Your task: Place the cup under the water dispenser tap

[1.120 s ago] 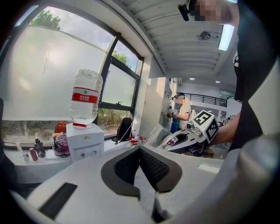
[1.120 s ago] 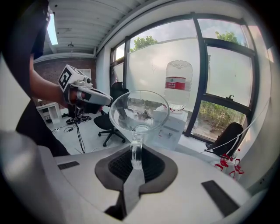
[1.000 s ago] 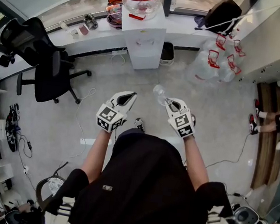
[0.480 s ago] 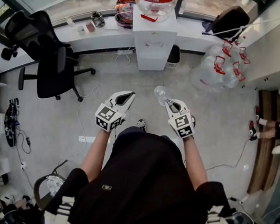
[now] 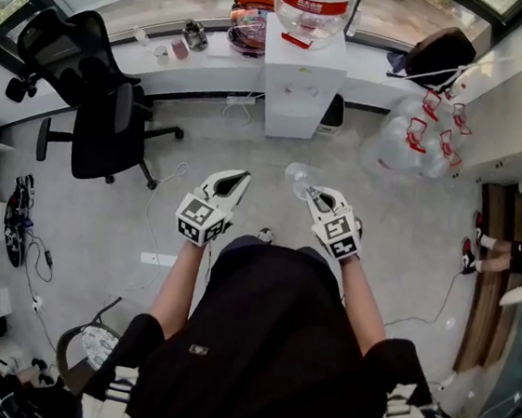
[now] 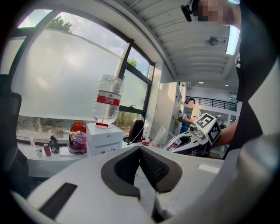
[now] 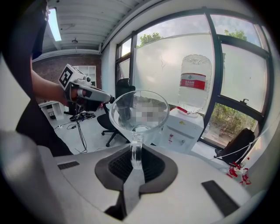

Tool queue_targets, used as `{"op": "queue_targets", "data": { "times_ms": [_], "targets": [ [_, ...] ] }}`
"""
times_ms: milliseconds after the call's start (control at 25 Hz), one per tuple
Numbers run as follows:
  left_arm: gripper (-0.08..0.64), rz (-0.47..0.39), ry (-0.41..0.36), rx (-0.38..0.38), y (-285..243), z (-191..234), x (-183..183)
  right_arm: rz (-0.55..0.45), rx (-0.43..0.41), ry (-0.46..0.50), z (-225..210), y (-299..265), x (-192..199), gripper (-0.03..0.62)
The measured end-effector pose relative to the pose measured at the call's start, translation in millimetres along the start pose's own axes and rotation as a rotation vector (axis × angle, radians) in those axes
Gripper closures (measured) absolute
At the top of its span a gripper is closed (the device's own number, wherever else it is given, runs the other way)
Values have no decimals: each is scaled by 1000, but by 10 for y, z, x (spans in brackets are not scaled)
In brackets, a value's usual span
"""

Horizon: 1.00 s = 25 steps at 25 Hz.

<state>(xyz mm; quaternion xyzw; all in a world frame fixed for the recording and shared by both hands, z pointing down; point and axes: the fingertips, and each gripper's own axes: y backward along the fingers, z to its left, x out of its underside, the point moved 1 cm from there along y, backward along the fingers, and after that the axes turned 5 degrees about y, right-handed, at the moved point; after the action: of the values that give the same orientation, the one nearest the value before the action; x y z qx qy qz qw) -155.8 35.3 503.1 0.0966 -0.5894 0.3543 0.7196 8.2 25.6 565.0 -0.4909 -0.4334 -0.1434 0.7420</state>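
Note:
My right gripper (image 5: 317,196) is shut on the wall of a clear plastic cup (image 5: 297,177), which tilts forward over the floor. In the right gripper view the cup (image 7: 139,111) stands above the pads, its wall pinched between them, with the white water dispenser (image 7: 183,129) beyond it. The dispenser (image 5: 300,86) stands against the window ledge ahead, a large water bottle (image 5: 312,3) on top. My left gripper (image 5: 229,186) is beside the right one, shut with nothing in it. From the left gripper view the cup (image 6: 162,136) and the dispenser (image 6: 104,138) both show ahead.
A black office chair (image 5: 85,108) stands at the left. Several empty water bottles (image 5: 420,128) lie right of the dispenser, with a black bag (image 5: 441,46) on the ledge. Cables run over the floor at the left. Another person (image 5: 521,228) is at the right edge.
Both grippers have been carried forward toward the dispenser, which sits nearer and lower in the head view. The cup stays in the right gripper.

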Motion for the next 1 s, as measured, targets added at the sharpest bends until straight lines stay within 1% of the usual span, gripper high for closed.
{"op": "queue_targets", "data": {
  "times_ms": [480, 680, 880, 1000],
  "targets": [
    [560, -17, 30, -30, 107, 232, 43, 24, -34, 16, 72, -215, -38, 579],
    [560, -18, 36, -29, 144, 335, 28, 34, -41, 25, 124, -279, -78, 580],
    [560, -17, 36, -21, 158, 330, 34, 38, -39, 15, 163, -277, -88, 580],
    [560, -17, 40, -29, 183, 335, 58, 37, -45, 19, 193, -283, -87, 580]
  ]
}}
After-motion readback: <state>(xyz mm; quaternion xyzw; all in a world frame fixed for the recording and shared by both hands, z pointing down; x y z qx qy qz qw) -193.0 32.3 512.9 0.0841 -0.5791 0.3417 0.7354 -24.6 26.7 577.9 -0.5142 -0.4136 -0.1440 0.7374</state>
